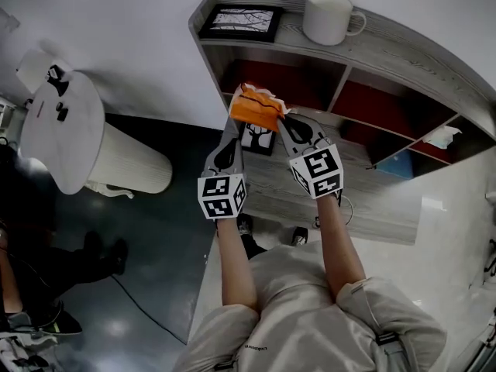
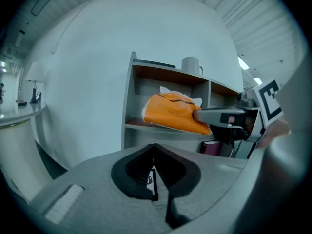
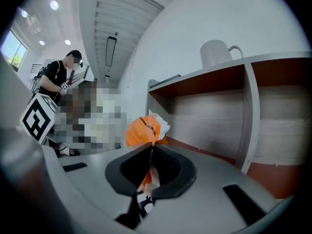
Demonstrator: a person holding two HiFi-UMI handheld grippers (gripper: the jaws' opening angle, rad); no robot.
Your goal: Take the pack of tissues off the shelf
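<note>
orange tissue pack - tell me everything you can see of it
The orange tissue pack is a soft, crinkled pouch that looks like plastic, bright orange with thin dark lines and a white patch at one end. It lies tilted at the front of the upper left compartment of the shelf, just under the top board. The right gripper is shut on one edge of it. Whether its underside rests on the shelf board cannot be told.

On top of the shelf [image 1: 407,45], the mug [image 1: 329,15] stands right of the picture frame [image 1: 242,22]. The pack of tissues [image 1: 258,107] is before the upper left compartment, with a round table [image 1: 66,130] farther left.
</note>
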